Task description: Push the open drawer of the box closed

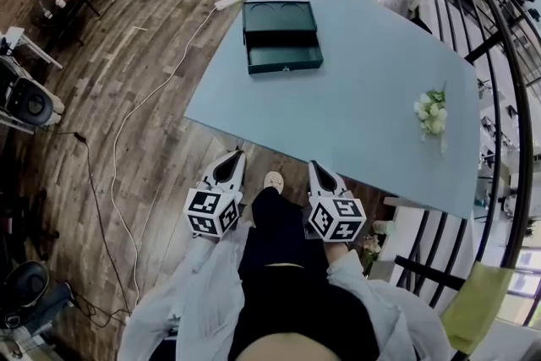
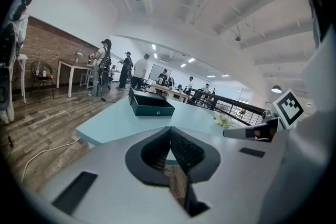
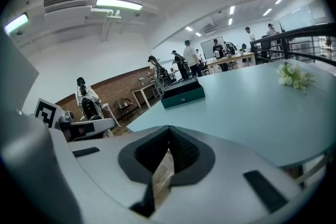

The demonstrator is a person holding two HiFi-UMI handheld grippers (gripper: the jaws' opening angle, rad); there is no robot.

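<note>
Jaws on my left gripper [image 1: 230, 166] and right gripper [image 1: 319, 175] are pressed together on nothing, both held over the floor just short of the light blue surface [image 1: 363, 127]. Well across it sits the dark green box [image 1: 279, 16], its open drawer [image 1: 284, 55] facing me. A small white flower sprig [image 1: 432, 114] lies to the right.
</note>
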